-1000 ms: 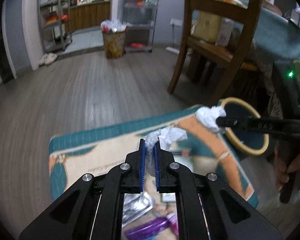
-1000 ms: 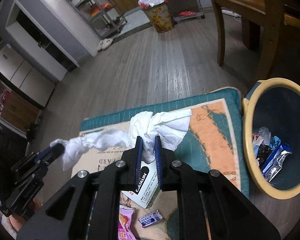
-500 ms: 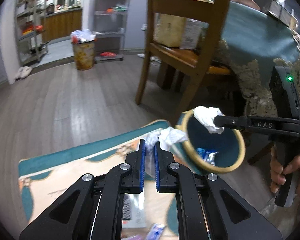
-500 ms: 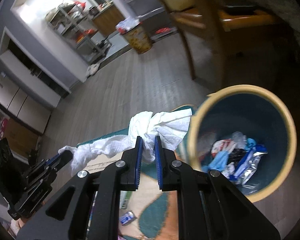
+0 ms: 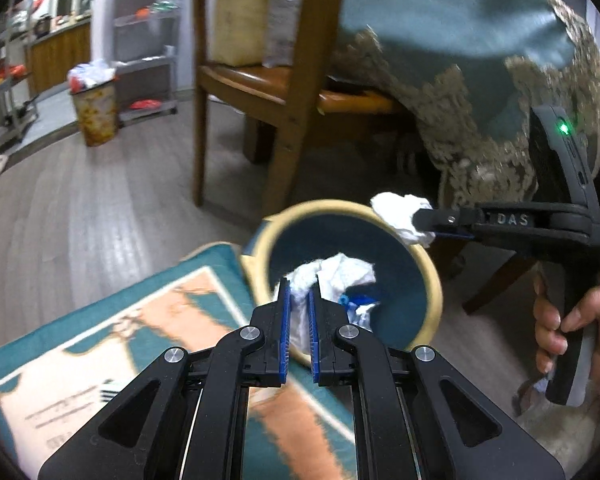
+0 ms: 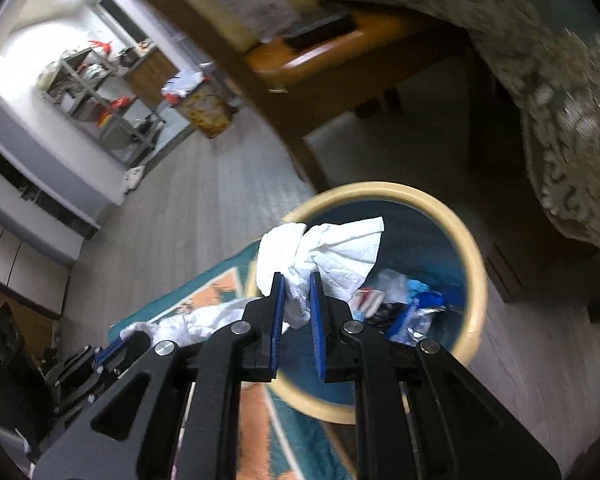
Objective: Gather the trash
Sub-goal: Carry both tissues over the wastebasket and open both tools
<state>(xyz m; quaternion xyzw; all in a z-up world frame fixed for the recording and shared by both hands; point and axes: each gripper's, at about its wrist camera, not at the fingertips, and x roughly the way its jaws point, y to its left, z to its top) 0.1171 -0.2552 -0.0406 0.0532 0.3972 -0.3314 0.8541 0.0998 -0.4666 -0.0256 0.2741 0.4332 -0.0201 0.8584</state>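
Observation:
My left gripper (image 5: 298, 292) is shut on a crumpled white tissue (image 5: 340, 270), held over the near rim of a round bin (image 5: 432, 276) with a cream rim and dark teal inside. In the right wrist view my right gripper (image 6: 297, 290) is shut on a larger white tissue wad (image 6: 332, 246), hanging over the same bin (image 6: 474, 248). Wrappers (image 6: 412, 308) lie in the bin's bottom. From the left wrist view the right gripper (image 5: 424, 220) with its tissue (image 5: 396, 210) shows above the bin's far rim, held by a hand (image 5: 576, 320).
A teal and orange mat (image 5: 112, 344) lies on the grey wood floor left of the bin. A wooden chair (image 5: 284, 92) and a table draped in a teal patterned cloth (image 5: 480, 80) stand close behind the bin. Another full bin (image 5: 94, 112) and metal shelves (image 5: 144, 36) sit far back.
Both grippers have swept right from over the mat to over the bin, each keeping its tissue. The bin now sits right under the fingertips in both views.

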